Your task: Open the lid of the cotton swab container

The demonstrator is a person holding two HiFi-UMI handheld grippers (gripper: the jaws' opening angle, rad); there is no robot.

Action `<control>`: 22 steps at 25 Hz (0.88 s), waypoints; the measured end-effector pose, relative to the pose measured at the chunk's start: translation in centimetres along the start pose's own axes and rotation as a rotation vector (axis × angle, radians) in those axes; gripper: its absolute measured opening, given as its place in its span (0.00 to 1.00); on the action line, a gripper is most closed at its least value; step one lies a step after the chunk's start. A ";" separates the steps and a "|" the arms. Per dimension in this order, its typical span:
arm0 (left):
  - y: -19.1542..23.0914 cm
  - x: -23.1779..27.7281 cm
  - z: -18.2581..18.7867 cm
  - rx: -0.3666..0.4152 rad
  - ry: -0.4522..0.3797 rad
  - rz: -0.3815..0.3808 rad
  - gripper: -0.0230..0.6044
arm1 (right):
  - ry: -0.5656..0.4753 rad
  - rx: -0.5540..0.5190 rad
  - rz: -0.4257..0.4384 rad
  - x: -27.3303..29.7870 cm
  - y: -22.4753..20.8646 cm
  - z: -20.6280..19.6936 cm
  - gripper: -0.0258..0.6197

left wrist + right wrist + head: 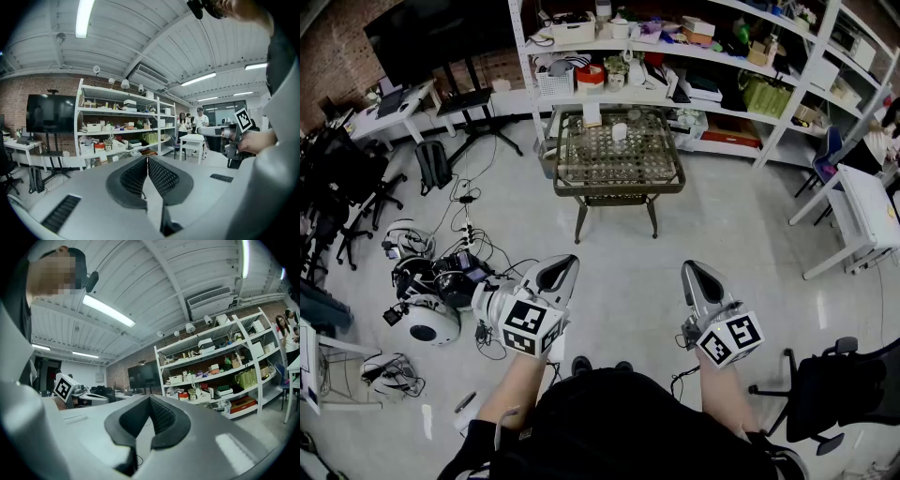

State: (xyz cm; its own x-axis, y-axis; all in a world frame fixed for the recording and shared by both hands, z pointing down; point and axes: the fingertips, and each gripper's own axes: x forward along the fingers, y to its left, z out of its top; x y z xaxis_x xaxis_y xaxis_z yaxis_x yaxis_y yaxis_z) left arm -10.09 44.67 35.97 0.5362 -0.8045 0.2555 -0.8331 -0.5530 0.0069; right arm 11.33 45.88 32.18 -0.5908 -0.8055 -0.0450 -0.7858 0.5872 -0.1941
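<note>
Well back from the worktop (619, 189), the left tongs (565, 265) and right tongs (696, 272) both stand clenched on nothing. The cotton swab container (619, 131) is probably the small white pot on that worktop, untouched; approach, grip and lid-opening all seem left.

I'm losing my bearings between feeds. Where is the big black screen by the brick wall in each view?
Head view: the black screen is at the top left corner.
Left gripper view: it is at the left, mid-height.
Right gripper view: it is near the centre.
Shared landmark: the white shelving unit stands just right of the screen in all three.
</note>
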 end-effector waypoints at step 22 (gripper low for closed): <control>-0.8 -0.7 0.6 0.016 -0.012 0.055 0.05 | -0.046 0.051 0.053 -2.5 -0.6 0.2 0.05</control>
State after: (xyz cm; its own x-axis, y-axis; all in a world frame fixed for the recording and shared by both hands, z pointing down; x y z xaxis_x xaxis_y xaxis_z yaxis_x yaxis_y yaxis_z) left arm -9.66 45.54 35.25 0.4912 -0.8363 0.2434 -0.8592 -0.5111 -0.0221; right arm 13.29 47.51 32.24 -0.6217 -0.7767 -0.1017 -0.7424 0.6256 -0.2395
